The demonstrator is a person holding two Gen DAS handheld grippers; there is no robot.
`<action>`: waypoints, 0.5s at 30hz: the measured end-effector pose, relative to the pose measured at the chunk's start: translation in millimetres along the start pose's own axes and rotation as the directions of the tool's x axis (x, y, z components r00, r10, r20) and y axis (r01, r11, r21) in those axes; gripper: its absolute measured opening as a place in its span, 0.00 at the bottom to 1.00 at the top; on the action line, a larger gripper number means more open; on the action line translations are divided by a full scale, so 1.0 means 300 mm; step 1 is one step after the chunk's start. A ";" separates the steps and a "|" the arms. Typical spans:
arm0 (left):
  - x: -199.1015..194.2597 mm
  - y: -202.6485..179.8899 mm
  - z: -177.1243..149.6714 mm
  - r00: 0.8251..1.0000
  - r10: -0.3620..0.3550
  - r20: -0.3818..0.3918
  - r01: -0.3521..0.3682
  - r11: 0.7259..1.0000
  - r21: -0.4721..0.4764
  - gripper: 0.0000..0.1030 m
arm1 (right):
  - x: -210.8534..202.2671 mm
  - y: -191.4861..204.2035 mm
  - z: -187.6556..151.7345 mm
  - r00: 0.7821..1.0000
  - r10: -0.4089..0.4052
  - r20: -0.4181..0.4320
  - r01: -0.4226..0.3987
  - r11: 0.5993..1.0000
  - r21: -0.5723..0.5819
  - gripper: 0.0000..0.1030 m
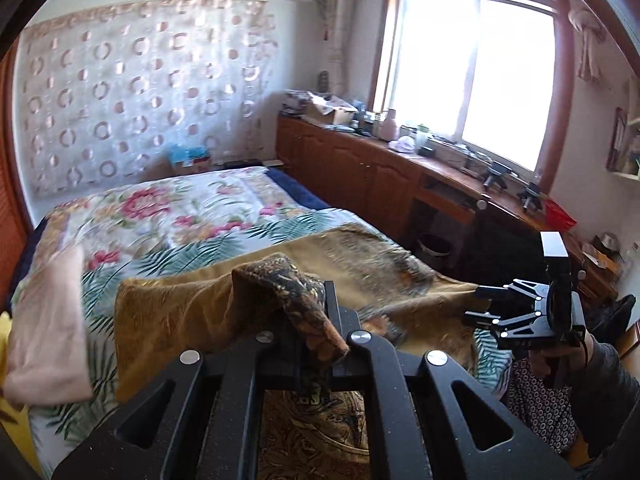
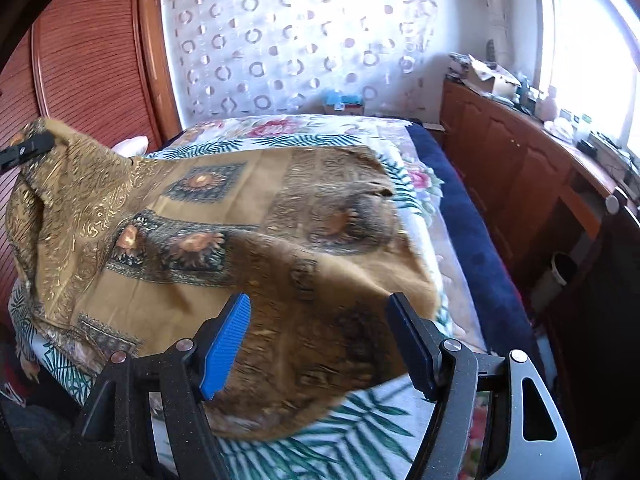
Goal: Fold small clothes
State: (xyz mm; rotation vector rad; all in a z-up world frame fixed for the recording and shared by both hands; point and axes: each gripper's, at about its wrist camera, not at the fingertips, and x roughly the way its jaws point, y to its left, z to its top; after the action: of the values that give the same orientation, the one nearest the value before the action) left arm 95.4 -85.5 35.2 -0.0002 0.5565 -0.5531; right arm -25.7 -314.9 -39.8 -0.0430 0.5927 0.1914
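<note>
Left gripper [image 1: 316, 344]: clamped on a corner of the brown garment [image 2: 248, 216]
Right gripper [image 2: 320, 344]: jaws apart — empty
Progress: early — garment spread on the bed [image 2: 360, 432], unfolded

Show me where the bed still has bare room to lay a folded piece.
Bare floral bedspread lies beyond the brown patterned cloth, toward the curtained wall. The cloth, pinched by the left gripper, fills the near bed; a pink garment takes the left edge. The windowside counter is cluttered.

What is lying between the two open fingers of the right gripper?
In the right wrist view, the brown patterned cloth spreads on the bed between the open fingers of the right gripper; its blurred near edge lies there, ungripped.
</note>
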 end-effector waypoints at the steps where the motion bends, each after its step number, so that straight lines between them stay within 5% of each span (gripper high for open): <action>1: 0.012 -0.022 0.016 1.000 -0.011 0.002 0.011 1.000 0.012 0.08 | -0.006 -0.006 -0.006 1.000 -0.005 0.002 0.005 1.000 -0.001 0.70; 7: 0.060 -0.154 0.114 0.996 -0.085 0.012 0.084 0.994 0.075 0.08 | -0.056 -0.022 -0.025 0.999 -0.028 0.025 0.028 1.000 0.015 0.70; 11: 0.092 -0.206 0.136 0.998 -0.070 -0.003 0.070 0.992 0.108 0.08 | -0.070 -0.016 -0.033 0.999 -0.030 0.040 0.029 0.999 0.032 0.70; 14: 0.123 -0.205 0.127 0.992 -0.112 -0.054 0.117 0.988 0.100 0.24 | -0.070 -0.006 -0.049 0.999 -0.029 0.042 0.027 0.999 0.040 0.70; 15: 0.123 -0.208 0.125 0.990 -0.128 -0.055 0.133 0.986 0.098 0.41 | -0.068 0.000 -0.052 0.999 -0.030 0.041 0.028 0.999 0.040 0.70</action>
State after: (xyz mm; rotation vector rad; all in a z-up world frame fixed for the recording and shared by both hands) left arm 109.0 -162.6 57.8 0.0734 0.5782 -0.7106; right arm -50.9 -319.8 -41.5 -0.0098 0.5539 0.1523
